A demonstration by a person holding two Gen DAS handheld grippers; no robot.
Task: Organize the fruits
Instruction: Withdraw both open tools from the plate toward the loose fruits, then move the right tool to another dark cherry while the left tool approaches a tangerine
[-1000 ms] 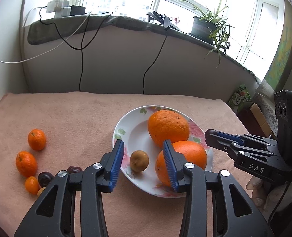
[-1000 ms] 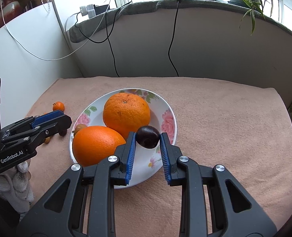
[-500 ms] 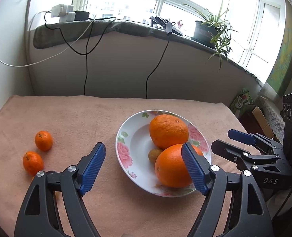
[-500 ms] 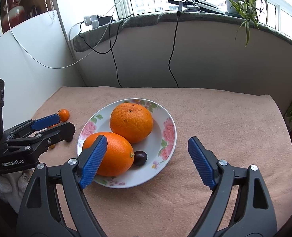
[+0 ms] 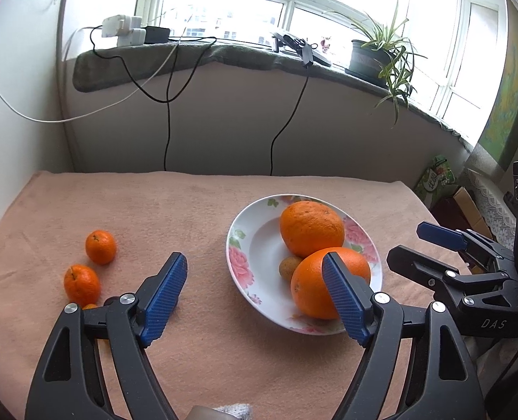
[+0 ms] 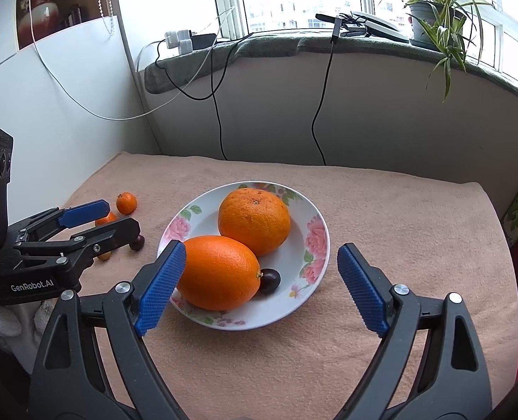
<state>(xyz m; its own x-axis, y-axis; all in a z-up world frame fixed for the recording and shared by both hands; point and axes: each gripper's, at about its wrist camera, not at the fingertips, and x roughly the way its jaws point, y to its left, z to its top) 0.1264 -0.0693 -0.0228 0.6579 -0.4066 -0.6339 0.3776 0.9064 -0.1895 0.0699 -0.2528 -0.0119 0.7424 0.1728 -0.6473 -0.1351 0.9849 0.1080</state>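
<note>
You see a spider plant [image 6: 437,10] on the windowsill [image 6: 294,47]. Black cables [image 5: 287,122] hang down the wall. A peach cloth [image 5: 153,210] covers the table.

On my peach-cloth-covered counter [image 6: 381,210], the white floral ceramic plate [image 6: 315,262] holds two large oranges [image 6: 254,221], one behind the other, with a dark plum [image 6: 269,281] right of the nearer. Small tangerines [image 5: 100,246] lie left of the plate, behind my left tool [image 5: 255,299].
</note>
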